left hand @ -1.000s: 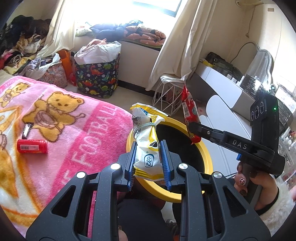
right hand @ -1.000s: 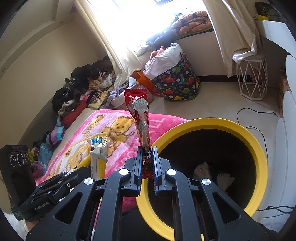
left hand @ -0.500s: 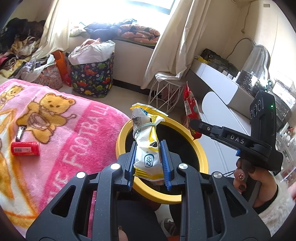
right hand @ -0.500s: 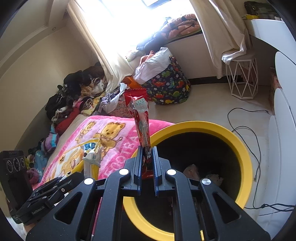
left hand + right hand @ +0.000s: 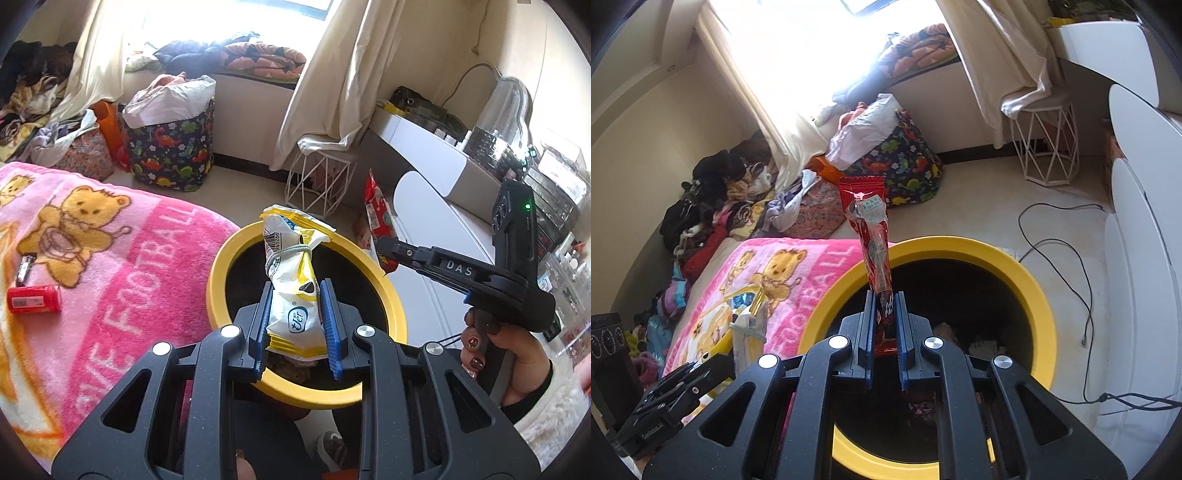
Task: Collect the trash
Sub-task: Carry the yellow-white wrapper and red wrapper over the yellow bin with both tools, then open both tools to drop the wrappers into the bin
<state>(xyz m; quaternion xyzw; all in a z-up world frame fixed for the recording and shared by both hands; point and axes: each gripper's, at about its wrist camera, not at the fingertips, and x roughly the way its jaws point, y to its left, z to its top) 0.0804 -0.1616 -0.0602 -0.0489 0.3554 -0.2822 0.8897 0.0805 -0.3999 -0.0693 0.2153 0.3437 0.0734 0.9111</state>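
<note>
While poised above the yellow-rimmed bin [image 5: 388, 310], now drawn nearer and fuller in frame: left gripper [image 5: 298, 328] pinching a yellow-white snack bag [image 5: 291, 295], right gripper [image 5: 885, 328] clamping a red wrapper [image 5: 873, 236] (both unreleased). Drop seemingly imminent.

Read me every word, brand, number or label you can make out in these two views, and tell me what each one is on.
"FOOTBALL": pink bear blanket.
"DAS": arm of the right gripper.
"ter", the first letter unclear: white and yellow snack bag in the left gripper.
Barcode digits on that bag: too small to read.
White sticker on the red wrapper: blurred.
Label on the red can: unreadable.
</note>
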